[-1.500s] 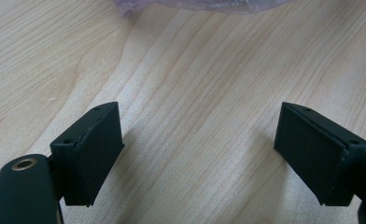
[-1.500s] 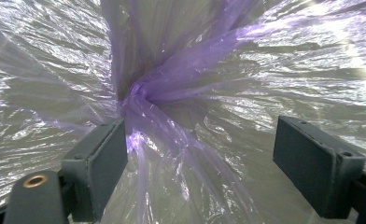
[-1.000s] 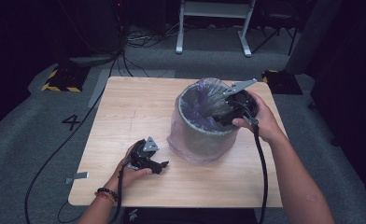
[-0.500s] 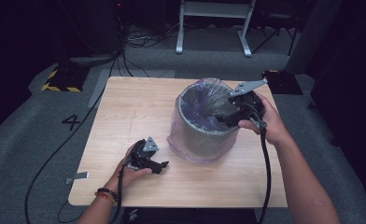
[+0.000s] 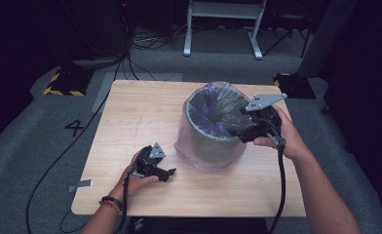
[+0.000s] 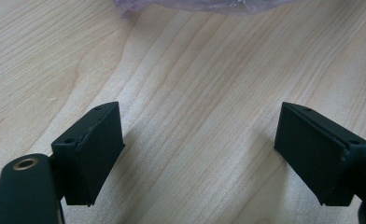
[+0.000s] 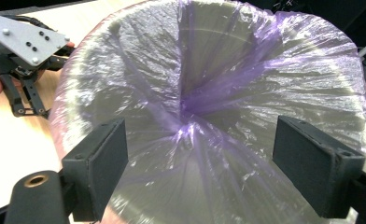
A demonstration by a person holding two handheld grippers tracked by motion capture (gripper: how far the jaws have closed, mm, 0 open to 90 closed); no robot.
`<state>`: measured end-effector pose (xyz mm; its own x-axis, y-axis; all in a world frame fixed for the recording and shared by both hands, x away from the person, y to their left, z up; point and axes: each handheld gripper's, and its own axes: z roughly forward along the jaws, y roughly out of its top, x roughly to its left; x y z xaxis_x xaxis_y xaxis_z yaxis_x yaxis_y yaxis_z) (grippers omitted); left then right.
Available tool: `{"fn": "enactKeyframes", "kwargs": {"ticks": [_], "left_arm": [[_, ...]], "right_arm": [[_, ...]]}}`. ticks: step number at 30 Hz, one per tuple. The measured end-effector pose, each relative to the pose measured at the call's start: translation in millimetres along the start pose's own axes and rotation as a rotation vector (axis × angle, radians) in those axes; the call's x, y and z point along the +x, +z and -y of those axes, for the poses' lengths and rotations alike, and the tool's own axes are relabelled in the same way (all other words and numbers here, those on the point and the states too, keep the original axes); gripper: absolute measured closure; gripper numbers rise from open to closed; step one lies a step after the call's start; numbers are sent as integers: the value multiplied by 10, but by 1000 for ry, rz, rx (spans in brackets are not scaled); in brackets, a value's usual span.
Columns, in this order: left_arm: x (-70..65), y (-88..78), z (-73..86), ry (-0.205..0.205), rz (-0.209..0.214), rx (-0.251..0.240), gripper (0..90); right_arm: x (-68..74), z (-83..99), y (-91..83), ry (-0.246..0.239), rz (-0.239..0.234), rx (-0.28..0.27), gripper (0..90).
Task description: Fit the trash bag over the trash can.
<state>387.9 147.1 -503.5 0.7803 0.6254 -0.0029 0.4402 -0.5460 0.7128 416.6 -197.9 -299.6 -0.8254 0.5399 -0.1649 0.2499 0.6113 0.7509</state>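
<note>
A grey round bin (image 5: 206, 145) lined with a thin purple plastic bag (image 5: 214, 109) stands on the right half of the wooden table (image 5: 145, 112). My right gripper (image 5: 234, 127) hangs at the bin's right rim and points in over the opening. Its jaws are open in the right gripper view (image 7: 200, 158), with the bag's (image 7: 209, 84) crinkled inside beyond them and nothing between the pads. My left gripper (image 5: 169, 174) rests on the table just left of and in front of the bin. It stands open (image 6: 200, 144) over bare wood, and the bag's hem (image 6: 195, 4) lies just beyond its tips.
Dark floor surrounds the table, with cables and a white frame's feet (image 5: 223, 29) at the back. A yellow-and-black striped block (image 5: 62, 83) lies on the floor at left. The table's left half is bare wood. The left gripper's grey plate (image 7: 24, 37) shows beyond the bin.
My right gripper has drawn back to the right, from over the bin's opening to its right rim. The left gripper and the bin have stayed put.
</note>
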Motion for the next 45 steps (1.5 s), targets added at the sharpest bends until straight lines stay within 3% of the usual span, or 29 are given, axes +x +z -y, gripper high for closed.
{"fn": "enactKeyframes", "kwargs": {"ticks": [9, 23, 36, 45], "left_arm": [[-2, 1, 1, -3, 1, -1, 152], [-2, 0, 1, -2, -1, 0, 152], [-4, 1, 1, -4, 0, -1, 152], [-3, 0, 0, -3, -1, -1, 152]], "right_arm": [[89, 113, -116, -15, 9, -3, 181], [81, 352, -266, 0, 23, -9, 181], [65, 565, -276, -15, 75, 24, 190], [48, 702, -237, -45, 161, 44, 190]]}}
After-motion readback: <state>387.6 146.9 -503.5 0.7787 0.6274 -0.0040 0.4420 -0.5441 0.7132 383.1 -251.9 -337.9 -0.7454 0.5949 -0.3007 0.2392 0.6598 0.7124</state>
